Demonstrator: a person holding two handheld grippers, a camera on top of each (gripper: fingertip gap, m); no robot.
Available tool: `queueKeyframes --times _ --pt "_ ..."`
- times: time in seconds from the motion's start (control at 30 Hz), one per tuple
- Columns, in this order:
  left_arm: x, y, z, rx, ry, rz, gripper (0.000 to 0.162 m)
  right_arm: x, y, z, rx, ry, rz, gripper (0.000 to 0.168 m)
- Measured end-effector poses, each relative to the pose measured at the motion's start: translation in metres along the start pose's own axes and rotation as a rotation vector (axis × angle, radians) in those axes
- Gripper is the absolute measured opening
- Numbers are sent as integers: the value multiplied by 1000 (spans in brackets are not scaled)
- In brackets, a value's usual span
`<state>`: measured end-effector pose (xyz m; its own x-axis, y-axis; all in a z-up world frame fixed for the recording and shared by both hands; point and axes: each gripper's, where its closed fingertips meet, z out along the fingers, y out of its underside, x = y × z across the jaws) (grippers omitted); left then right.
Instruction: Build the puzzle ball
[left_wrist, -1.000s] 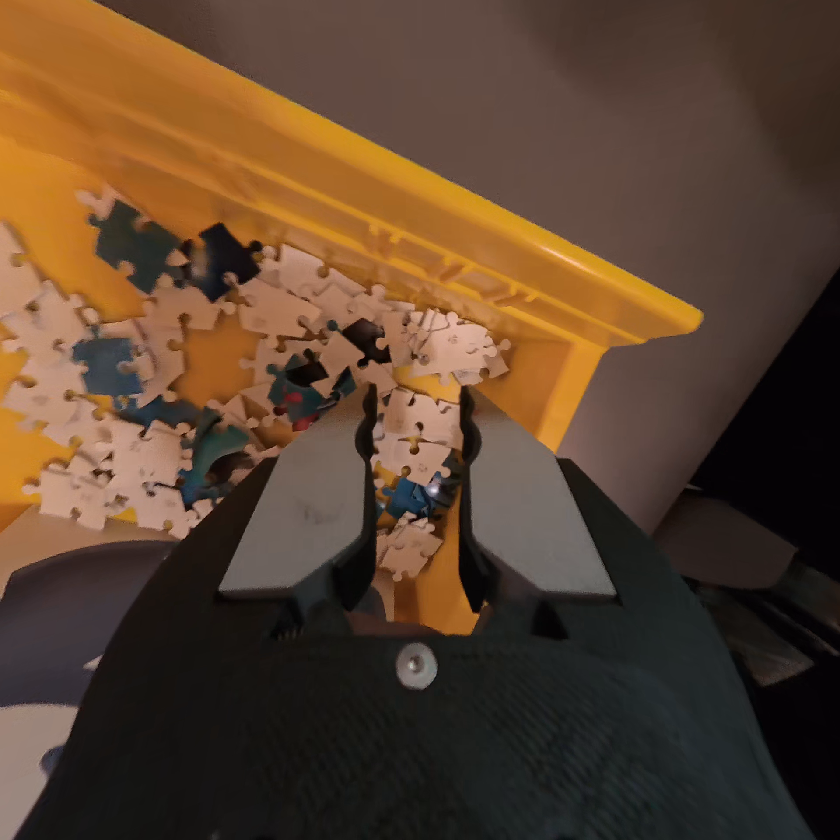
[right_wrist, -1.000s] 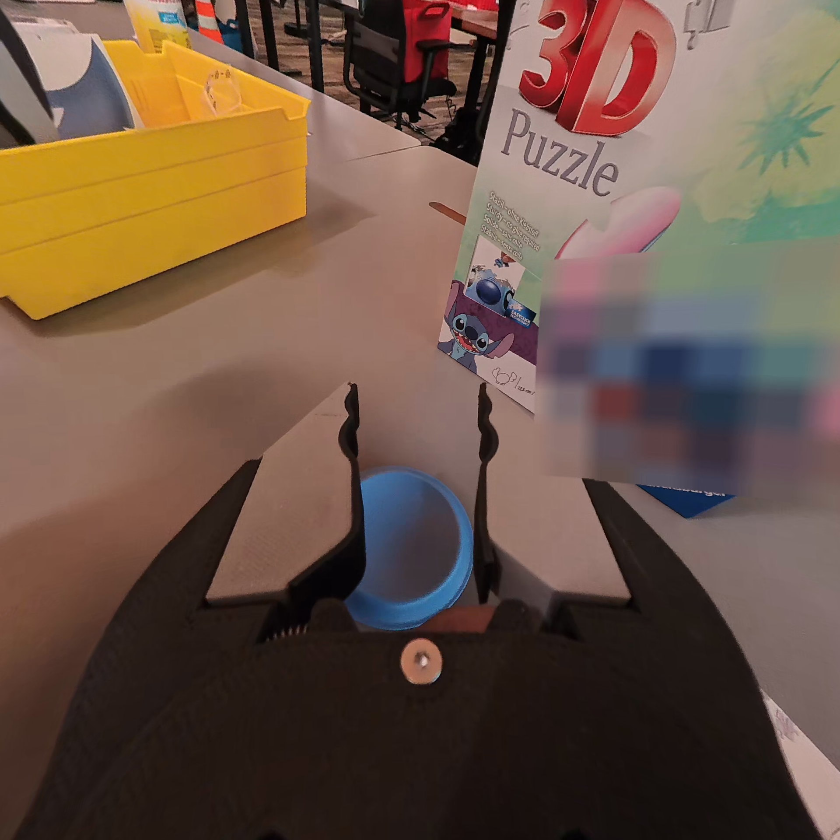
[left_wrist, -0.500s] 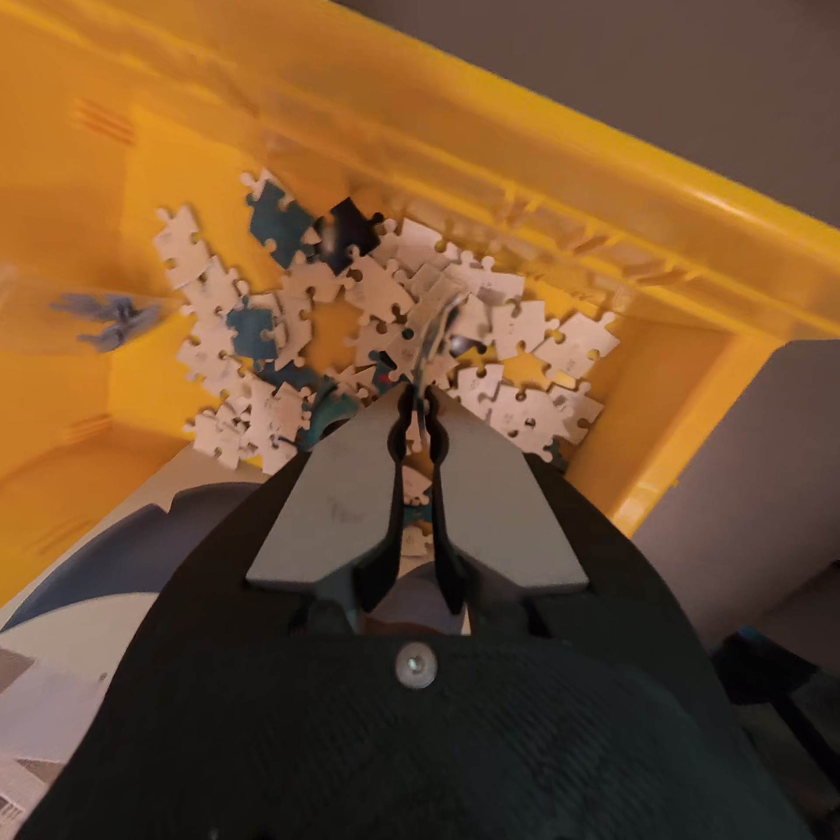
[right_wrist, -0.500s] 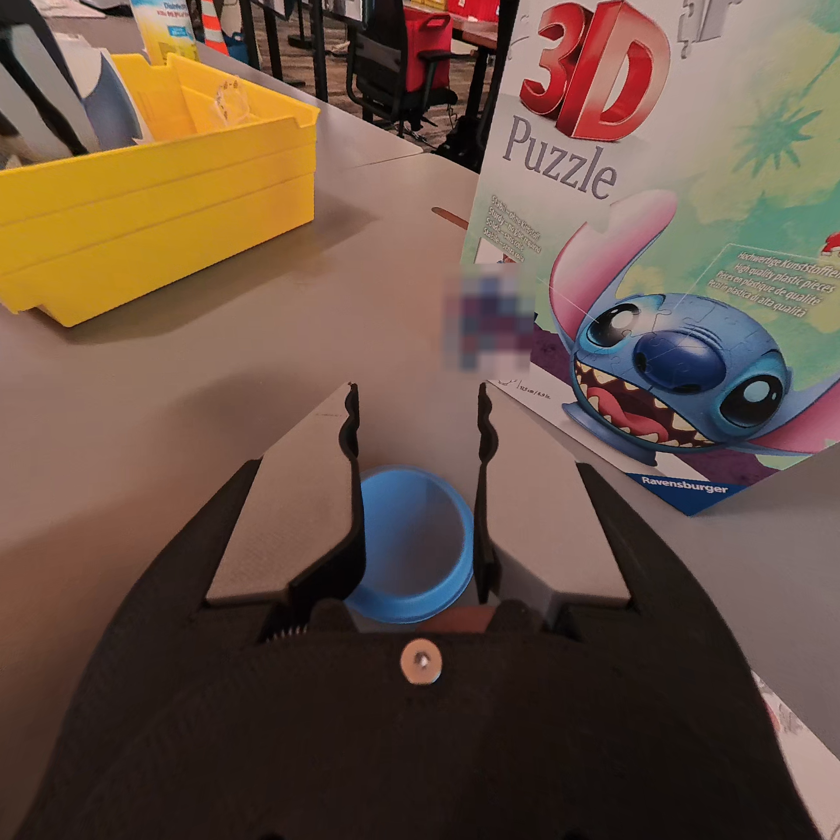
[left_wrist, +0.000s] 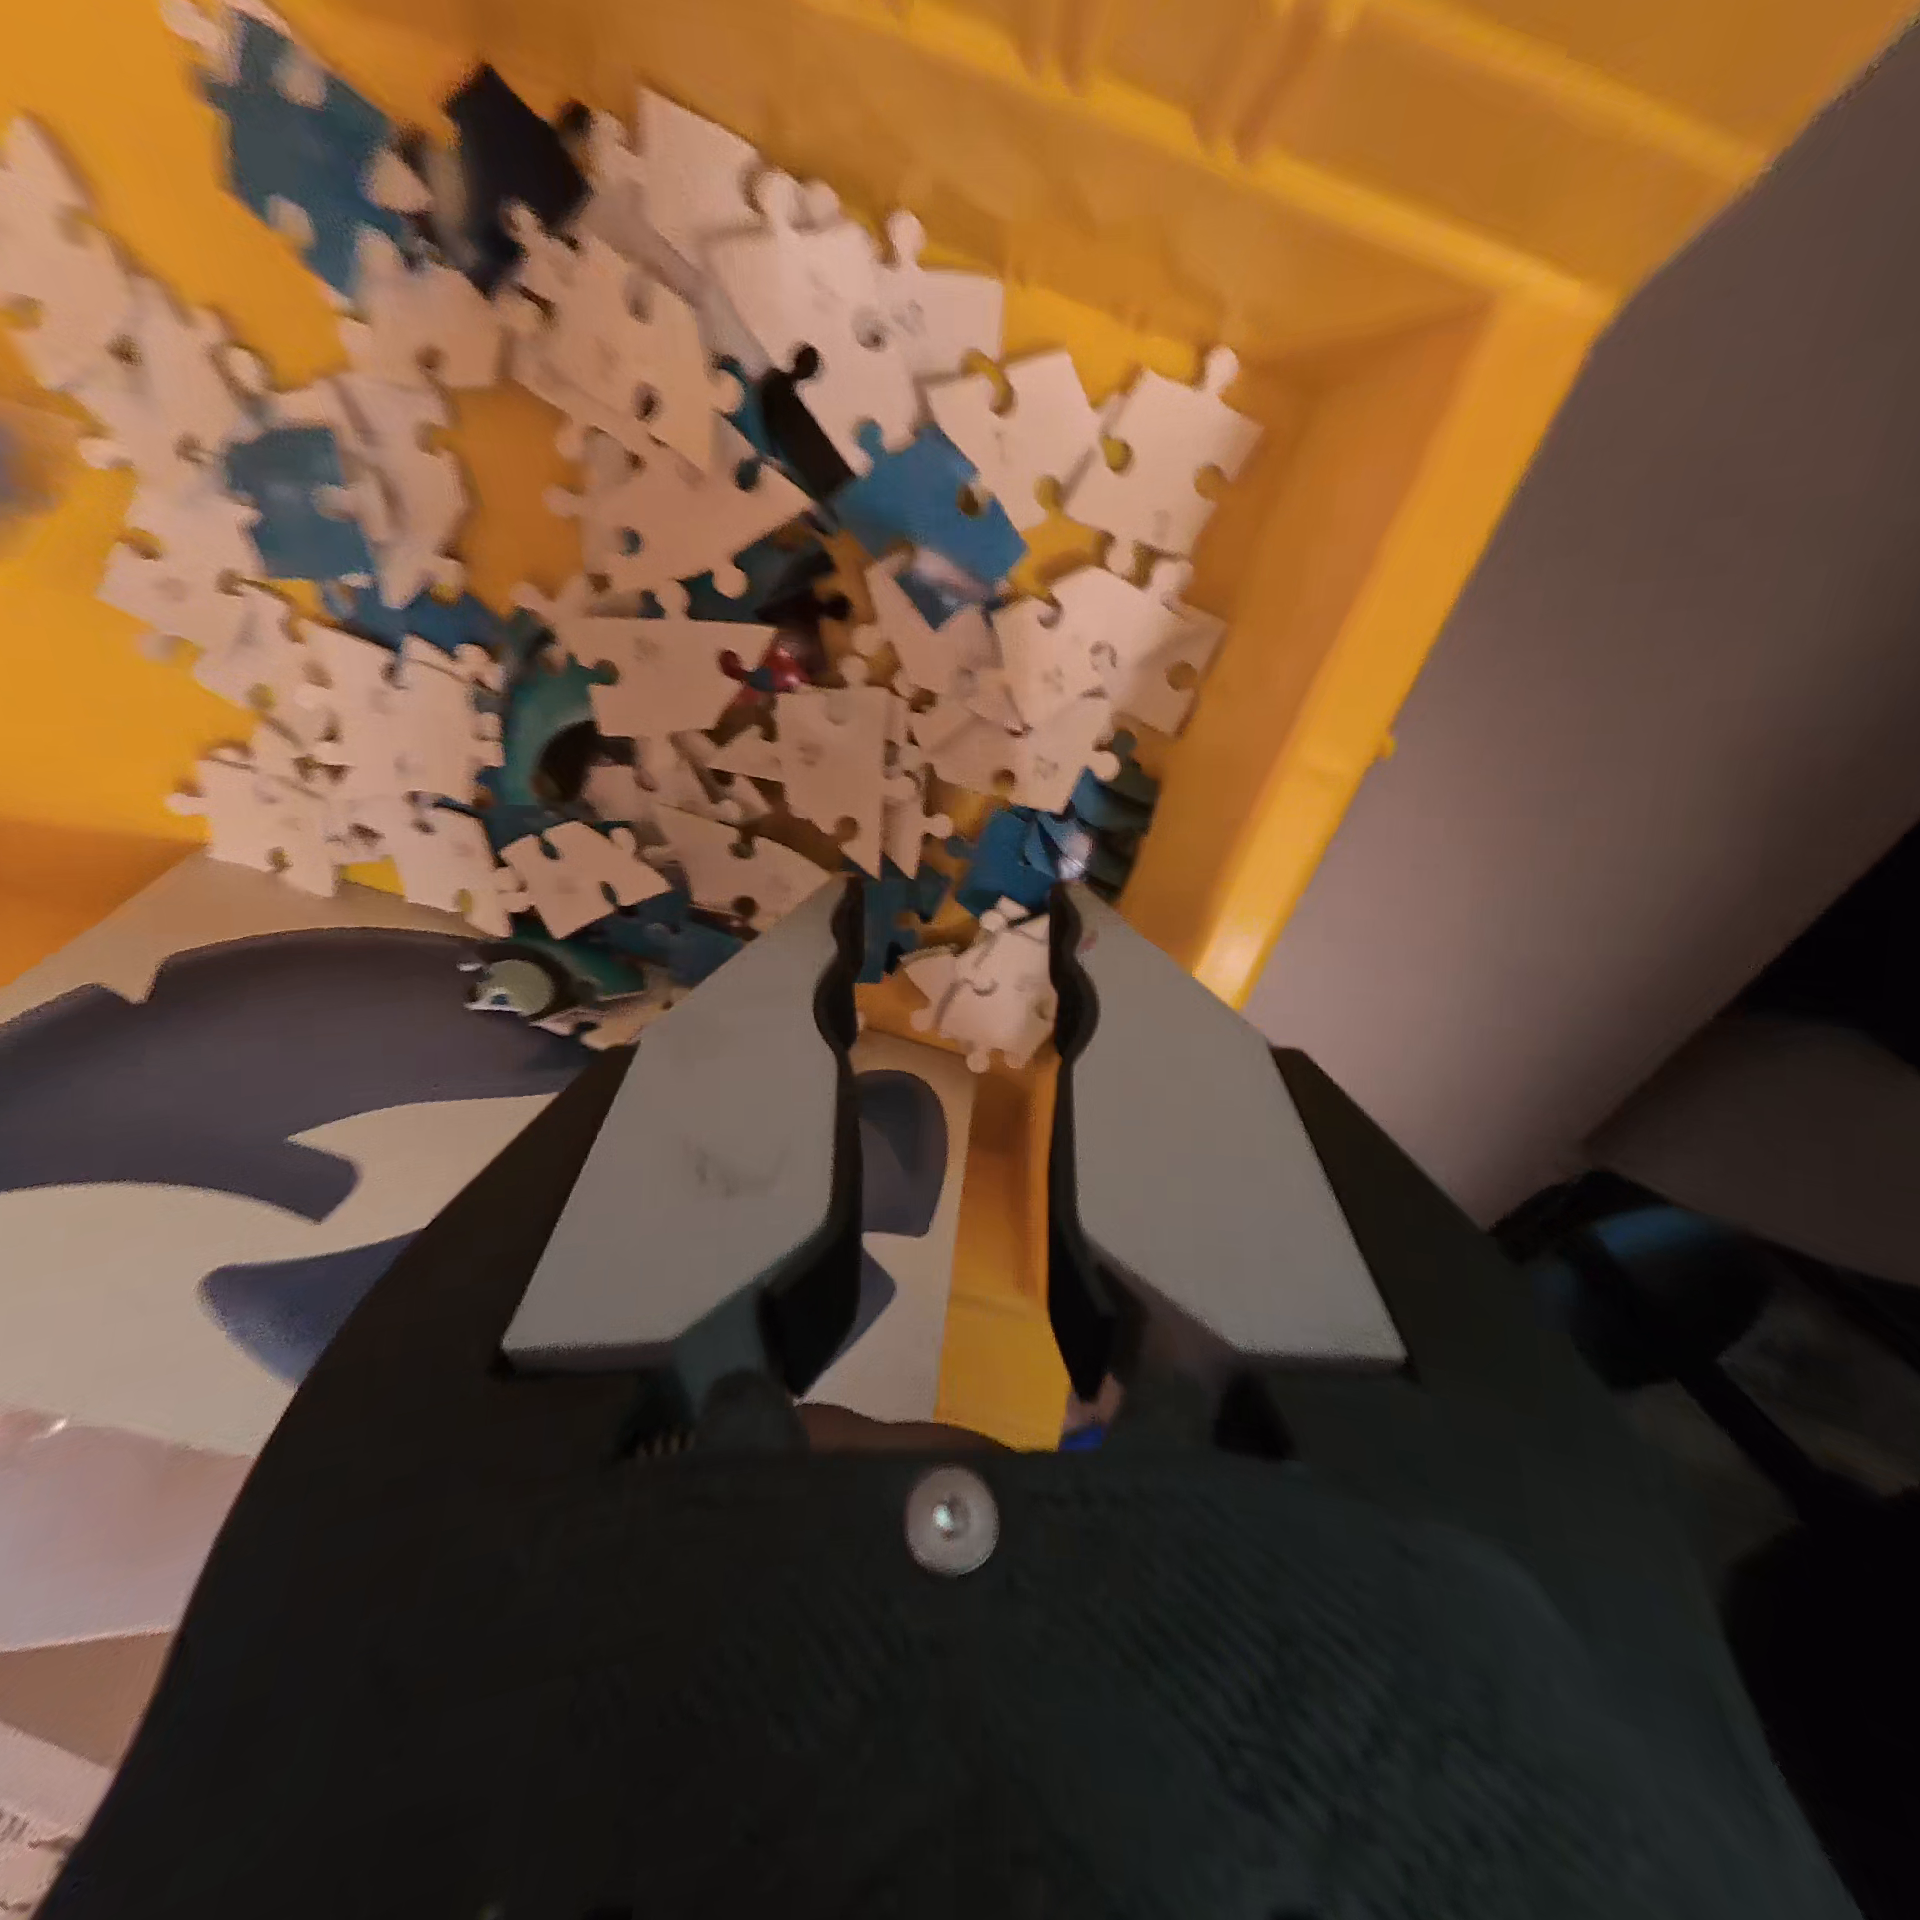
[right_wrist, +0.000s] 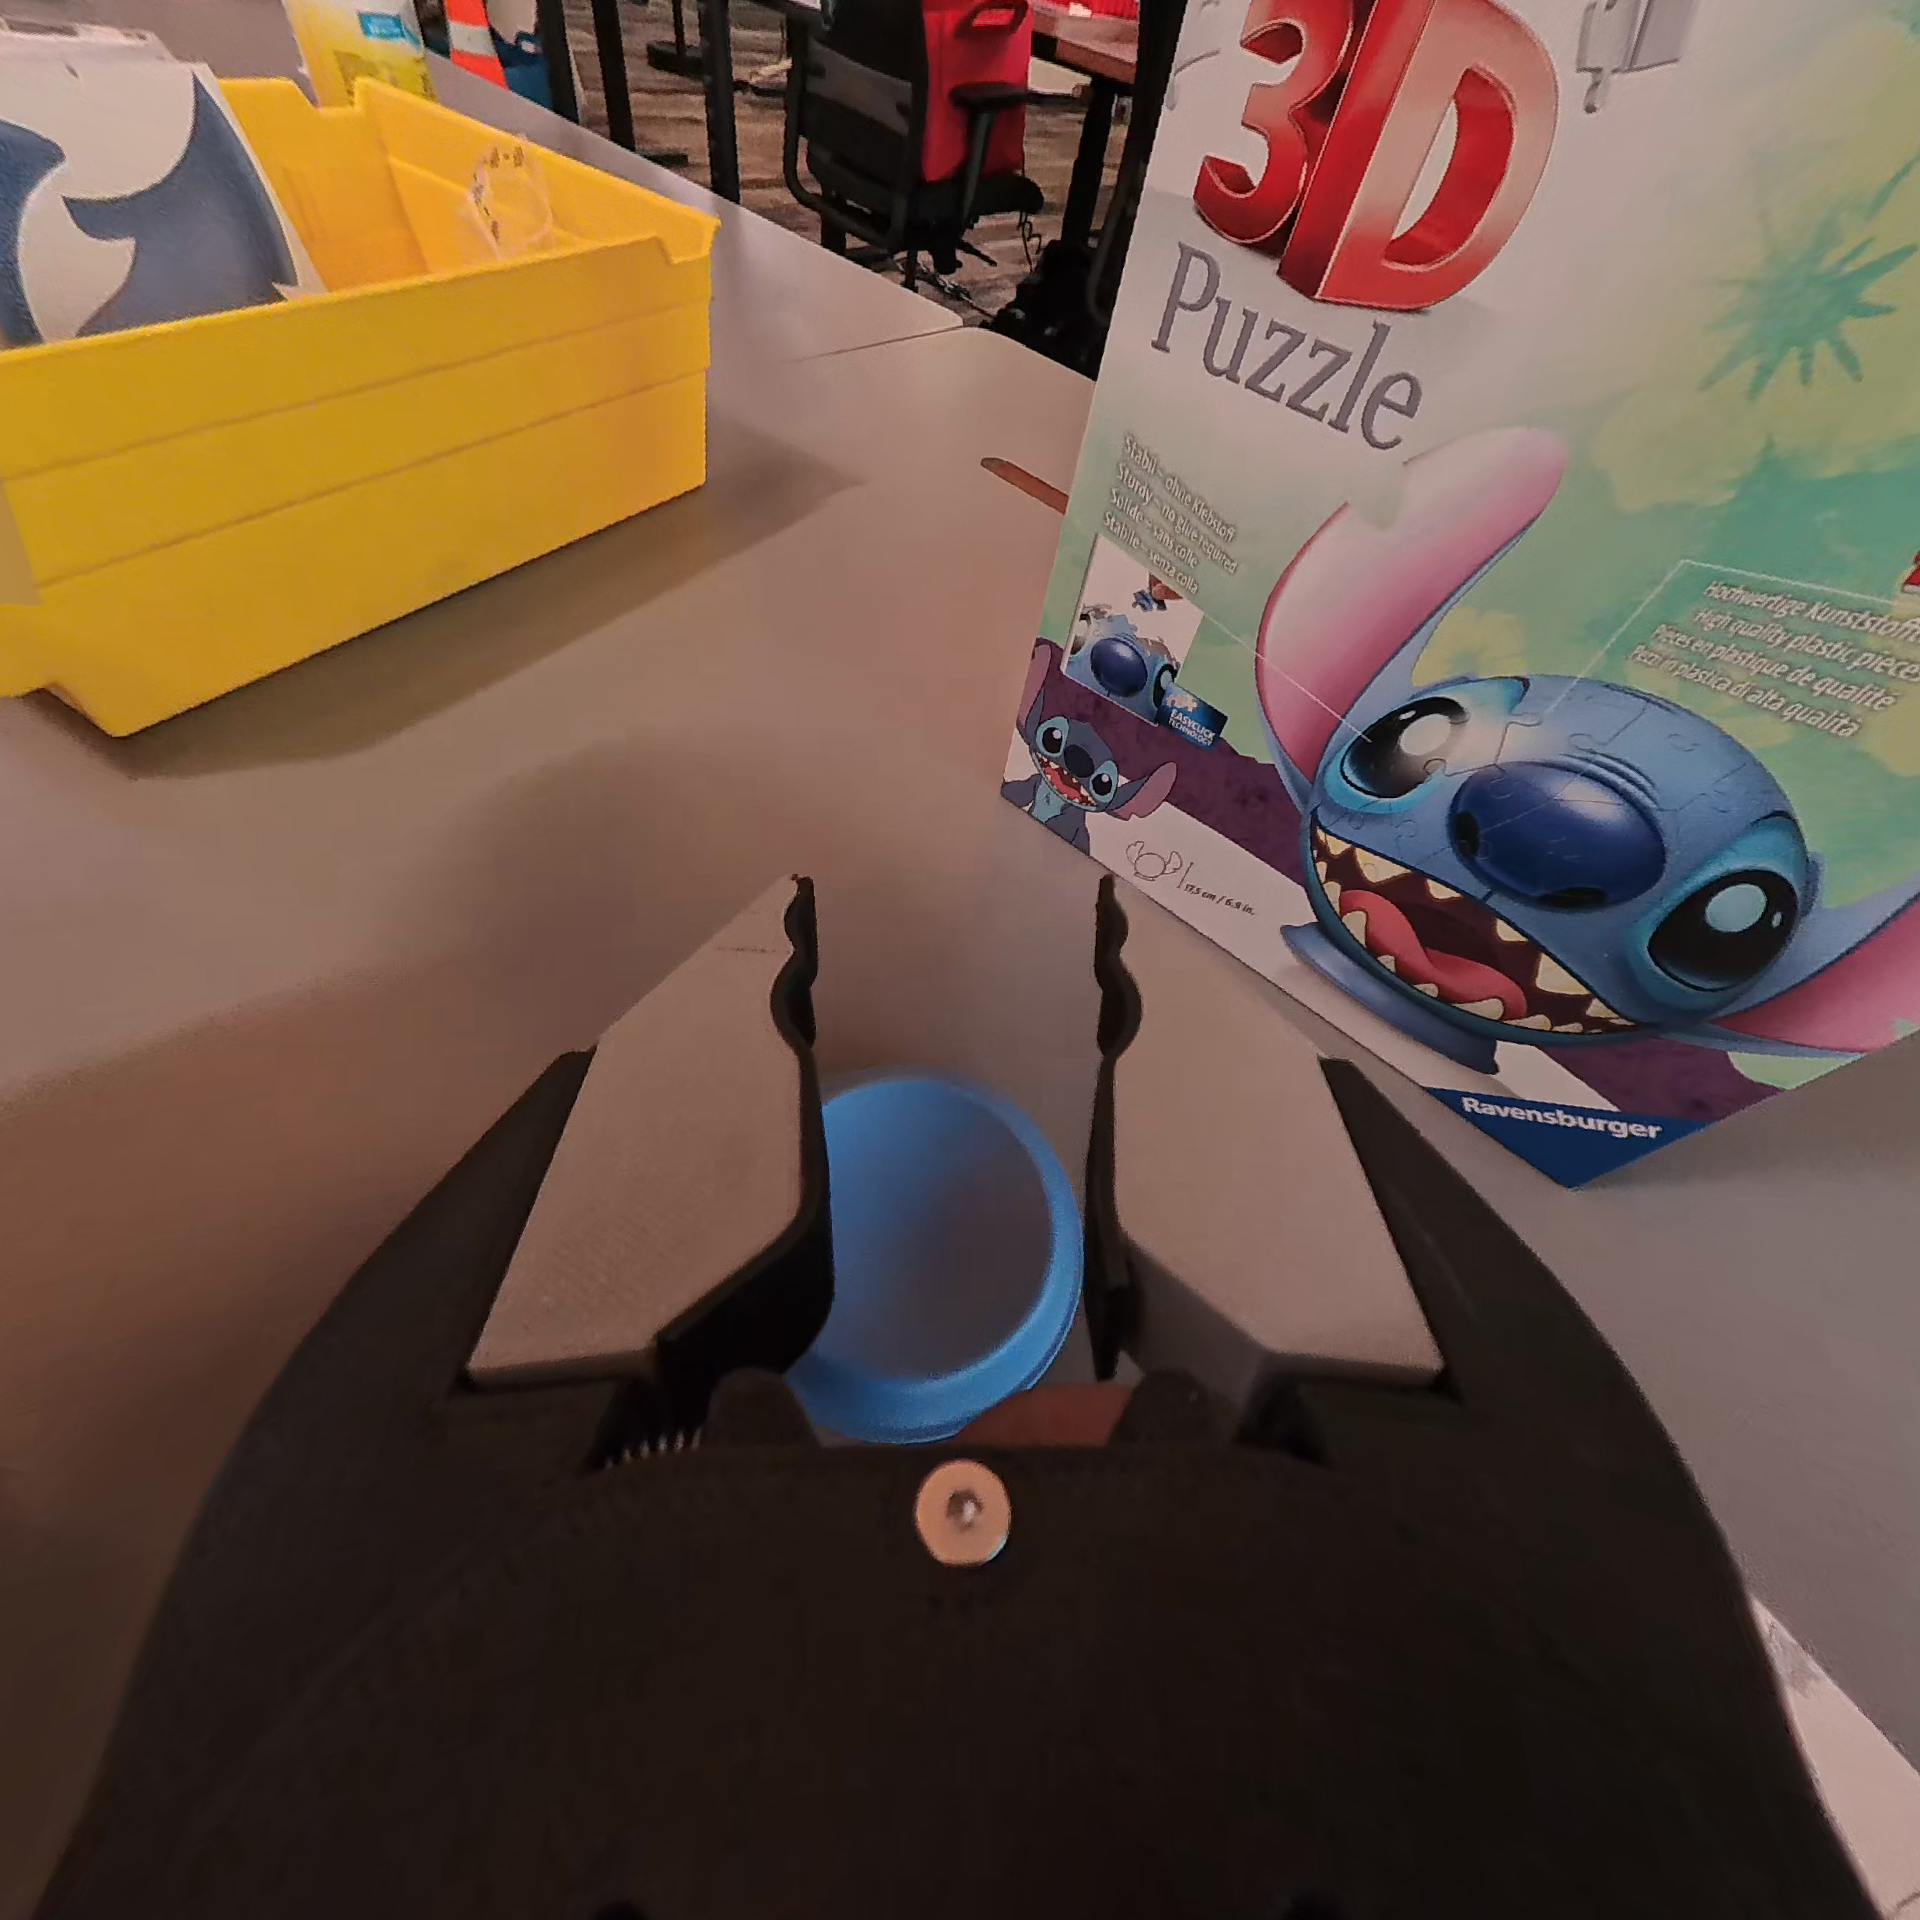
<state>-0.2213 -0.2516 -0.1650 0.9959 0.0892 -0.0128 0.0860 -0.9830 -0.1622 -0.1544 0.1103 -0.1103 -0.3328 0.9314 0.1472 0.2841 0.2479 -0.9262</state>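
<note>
- The task is judged to be at its very start: no assembled section of the ball is seen in either view.
- The puzzle pieces (left_wrist: 727, 582) are heaped loose in the yellow bin (left_wrist: 1340, 582), most lying white side up, a few showing blue or dark print; none is seen joined to another with any certainty, since the view is blurred.
- The left gripper (left_wrist: 951, 914) is held over the near corner of the heap, its jaws spread with a gap between them and nothing pinched.
- A printed card with dark blue shapes (left_wrist: 208, 1195) is seen leaning at the bin's near side, below the heap.
- The right gripper (right_wrist: 956, 904) is held above the grey table (right_wrist: 520, 883), jaws spread; a blue ring stand (right_wrist: 945, 1257) is seen between the fingers, and whether it is touched by them cannot be told.
- The puzzle box (right_wrist: 1507, 582) is stood upright on the table to the right, apart from the bin.
- Everything is judged left to do: a piece is to be picked, pieces joined, the ball closed and set on the stand.
</note>
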Motion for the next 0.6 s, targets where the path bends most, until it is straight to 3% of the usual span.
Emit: queueKeyframes --times 0.03,0.17,0.3,0.47,0.6 --pt "4 6 5 -29 16 22 34 1 -1 1 -1 0 -1 51" --pt "4 26 24 -187 5 87 26 6 -6 3 2 -16 27 52" --pt "15 17 24 -197 21 130 10 5 -17 6 -16 -71 44 52" --pt "22 1 23 -187 39 163 2 -18 -52 21 -79 -237 -72 54" --pt "11 -23 11 -63 -52 83 0 -64 -81 43 -103 -454 -145 53"
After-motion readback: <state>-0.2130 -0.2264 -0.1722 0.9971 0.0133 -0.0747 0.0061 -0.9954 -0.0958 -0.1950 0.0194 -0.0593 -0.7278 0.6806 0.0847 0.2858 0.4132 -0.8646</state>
